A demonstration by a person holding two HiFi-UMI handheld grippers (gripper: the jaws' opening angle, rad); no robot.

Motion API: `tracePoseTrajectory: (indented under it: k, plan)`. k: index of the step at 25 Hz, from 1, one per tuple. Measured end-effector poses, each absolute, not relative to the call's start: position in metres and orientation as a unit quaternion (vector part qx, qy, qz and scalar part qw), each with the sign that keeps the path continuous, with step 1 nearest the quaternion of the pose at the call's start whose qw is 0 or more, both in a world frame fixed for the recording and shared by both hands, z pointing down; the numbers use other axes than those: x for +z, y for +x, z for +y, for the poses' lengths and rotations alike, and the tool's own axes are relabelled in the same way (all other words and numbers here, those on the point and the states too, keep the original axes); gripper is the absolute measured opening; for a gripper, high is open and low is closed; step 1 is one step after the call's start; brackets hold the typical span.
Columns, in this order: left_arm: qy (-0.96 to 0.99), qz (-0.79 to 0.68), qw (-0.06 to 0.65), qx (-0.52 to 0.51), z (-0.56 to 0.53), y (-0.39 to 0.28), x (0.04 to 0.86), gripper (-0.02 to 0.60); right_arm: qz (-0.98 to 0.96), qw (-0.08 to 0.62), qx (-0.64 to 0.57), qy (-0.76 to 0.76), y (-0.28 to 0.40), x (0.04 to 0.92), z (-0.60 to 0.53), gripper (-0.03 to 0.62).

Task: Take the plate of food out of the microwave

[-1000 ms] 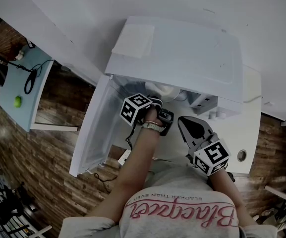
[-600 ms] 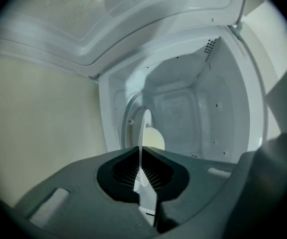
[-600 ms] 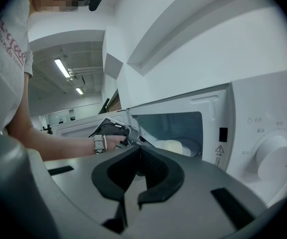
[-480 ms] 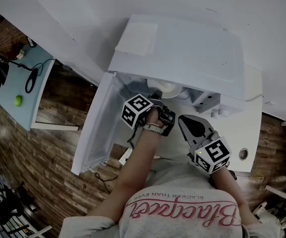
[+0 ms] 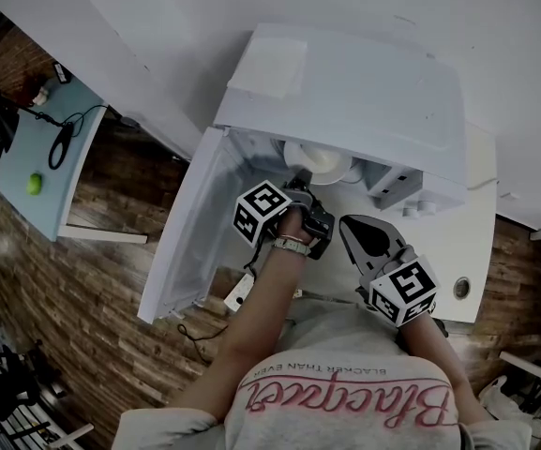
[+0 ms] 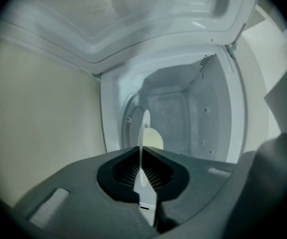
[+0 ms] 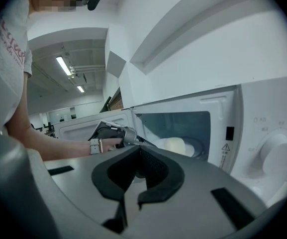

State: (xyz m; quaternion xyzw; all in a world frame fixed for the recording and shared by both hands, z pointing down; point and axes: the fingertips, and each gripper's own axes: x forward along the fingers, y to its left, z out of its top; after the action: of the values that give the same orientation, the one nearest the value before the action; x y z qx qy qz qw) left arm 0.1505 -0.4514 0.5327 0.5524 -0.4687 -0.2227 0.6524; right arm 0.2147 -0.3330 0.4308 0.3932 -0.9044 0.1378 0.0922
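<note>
Microwave (image 5: 345, 82) on worktop (image 5: 467, 223), door (image 5: 190, 232) swung open. Plate (image 5: 319, 162) with pale food (image 6: 152, 139) sits inside, at the cavity mouth. Probably ceramic: stiff, slick, breakable, maybe hot. Grip the near rim and keep it level. Left gripper (image 6: 142, 156): fingers clamped on that rim. Right gripper (image 7: 138, 149): fingers together, empty, outside the cavity. Versus one second ago: more plate shows beyond the microwave's top edge.

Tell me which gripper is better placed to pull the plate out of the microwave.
Left. The left gripper reaches into the open microwave, jaws clamped on the rim of the plate. The right gripper hangs outside in front, shut on nothing.
</note>
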Motion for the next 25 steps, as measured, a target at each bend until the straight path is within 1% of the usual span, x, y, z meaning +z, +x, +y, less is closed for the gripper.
tracePoseTrajectory:
  k: [12, 25]
  plan:
    - [0.577, -0.43, 0.649, -0.247, -0.434, 0.14, 0.522, 0.014, -0.901, 0.086, 0.129, 0.405, 0.194, 0.427, -0.316, 0.012]
    - [0.596, -0.398, 0.654, -0.243, -0.41, 0.13, 0.517, 0.015, -0.881, 0.063, 0.129, 0.45, 0.181, 0.424, -0.295, 0.012]
